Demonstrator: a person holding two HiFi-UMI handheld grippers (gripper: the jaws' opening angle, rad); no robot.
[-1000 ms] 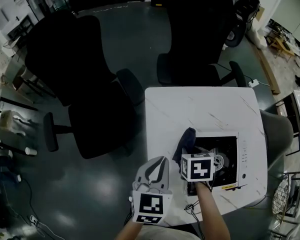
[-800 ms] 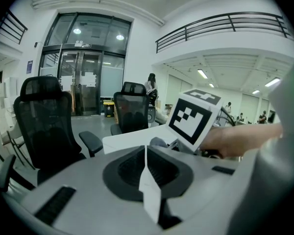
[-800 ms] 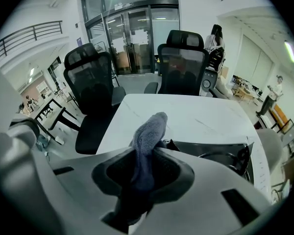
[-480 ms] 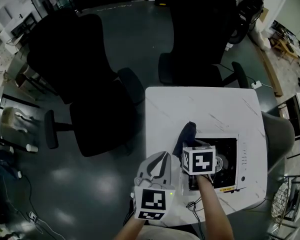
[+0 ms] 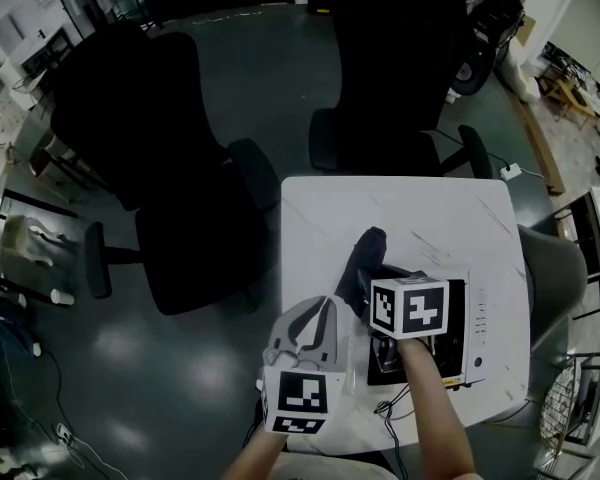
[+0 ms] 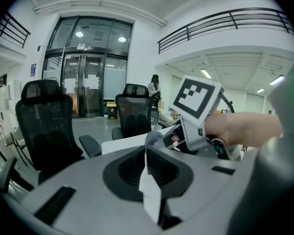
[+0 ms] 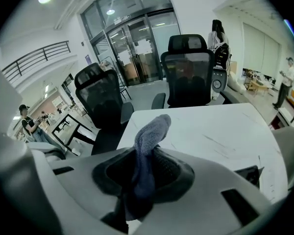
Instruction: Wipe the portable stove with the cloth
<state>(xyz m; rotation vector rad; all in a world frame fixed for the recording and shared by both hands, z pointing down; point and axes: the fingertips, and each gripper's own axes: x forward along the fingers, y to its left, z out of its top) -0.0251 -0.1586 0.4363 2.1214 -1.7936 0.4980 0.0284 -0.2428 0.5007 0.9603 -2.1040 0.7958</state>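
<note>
- R claw (image 7: 144,165): jaws clamped tight on dark blue-grey terry cloth (image 7: 149,133); cloth is bunched, its free end sticks up & fwd past the jaw tips
- White boxy portable stove w/ black top (image 5: 480,318) sits under & just right of R claw, on white marble-look table (image 5: 420,208); cloth end reaches stove's far-left corner, contact can't be told
- L claw (image 6: 147,158): jaws pressed together, nothing betw them; held just left of R claw, off stove, by table's near-left edge
- Two black mesh office chairs (image 5: 130,118) well ahead of both claws, beyond table
</note>
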